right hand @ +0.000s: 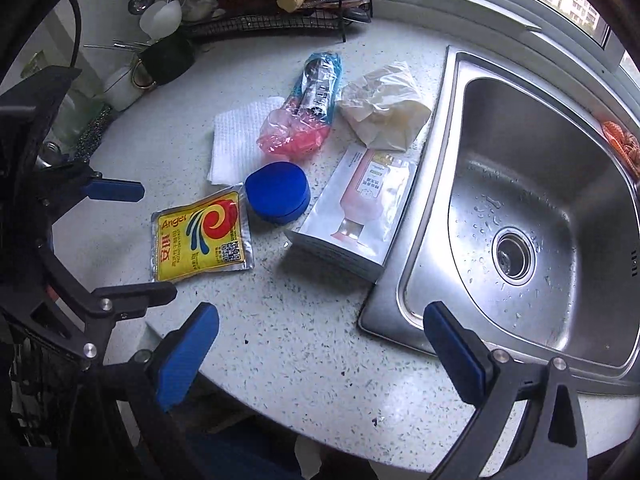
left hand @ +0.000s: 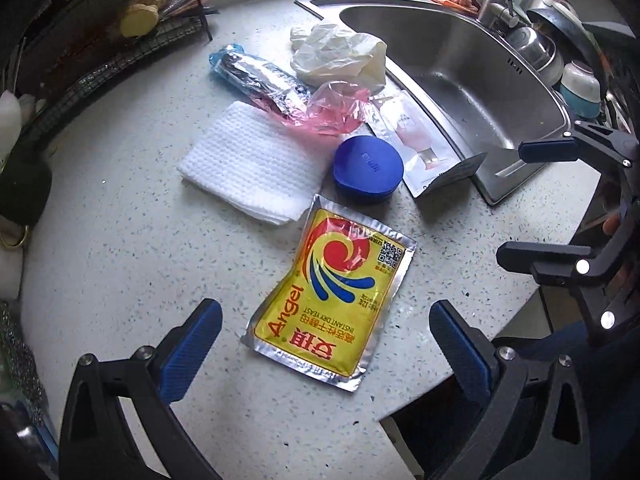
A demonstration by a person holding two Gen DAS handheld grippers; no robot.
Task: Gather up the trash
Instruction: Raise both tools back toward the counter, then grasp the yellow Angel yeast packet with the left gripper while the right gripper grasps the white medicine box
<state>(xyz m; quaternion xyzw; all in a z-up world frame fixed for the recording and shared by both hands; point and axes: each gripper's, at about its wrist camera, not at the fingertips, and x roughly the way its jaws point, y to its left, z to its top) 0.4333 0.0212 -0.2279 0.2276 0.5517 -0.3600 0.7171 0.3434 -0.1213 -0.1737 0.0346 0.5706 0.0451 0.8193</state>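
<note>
Yeast packet [left hand: 330,300] lay flat on countertop [left hand: 120,248], nearest left gripper [left hand: 324,344], beside blue lid [left hand: 368,170]. Likely light, slick foil; pinch raised edge. Left gripper spread, empty; right gripper [right hand: 320,344] spread, empty, near sink [right hand: 420,200].

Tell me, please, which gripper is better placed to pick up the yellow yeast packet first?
Probably the left gripper: it is open with the yellow yeast packet lying between its fingers. The right gripper, also open, faces bare counter near the sink, with the packet off to its left.
</note>
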